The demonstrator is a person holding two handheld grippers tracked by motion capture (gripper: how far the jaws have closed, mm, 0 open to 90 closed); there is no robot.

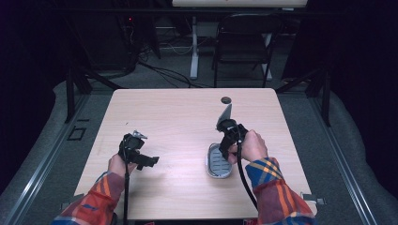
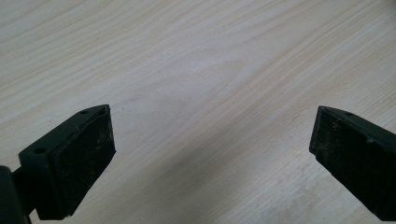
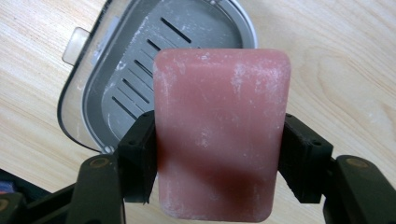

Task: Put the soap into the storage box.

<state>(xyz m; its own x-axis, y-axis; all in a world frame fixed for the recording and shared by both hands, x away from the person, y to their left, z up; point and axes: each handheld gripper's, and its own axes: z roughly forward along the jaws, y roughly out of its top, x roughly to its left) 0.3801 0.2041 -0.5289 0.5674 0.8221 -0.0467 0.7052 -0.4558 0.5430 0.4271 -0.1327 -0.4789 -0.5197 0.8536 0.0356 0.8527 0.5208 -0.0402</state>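
Note:
A pink bar of soap, dusted white, is clamped by its long sides between the jaws of my right gripper. It hangs over a grey soap dish with drain slots and a clear rim. In the high view the right gripper points down at the near right of the table, just above that soap dish. My left gripper rests at the near left, and in its own view the left gripper stands wide open over bare wood.
The wooden table has a round cable hole near its far edge. A black folding chair and a desk leg stand beyond the table. Cables lie on the floor behind.

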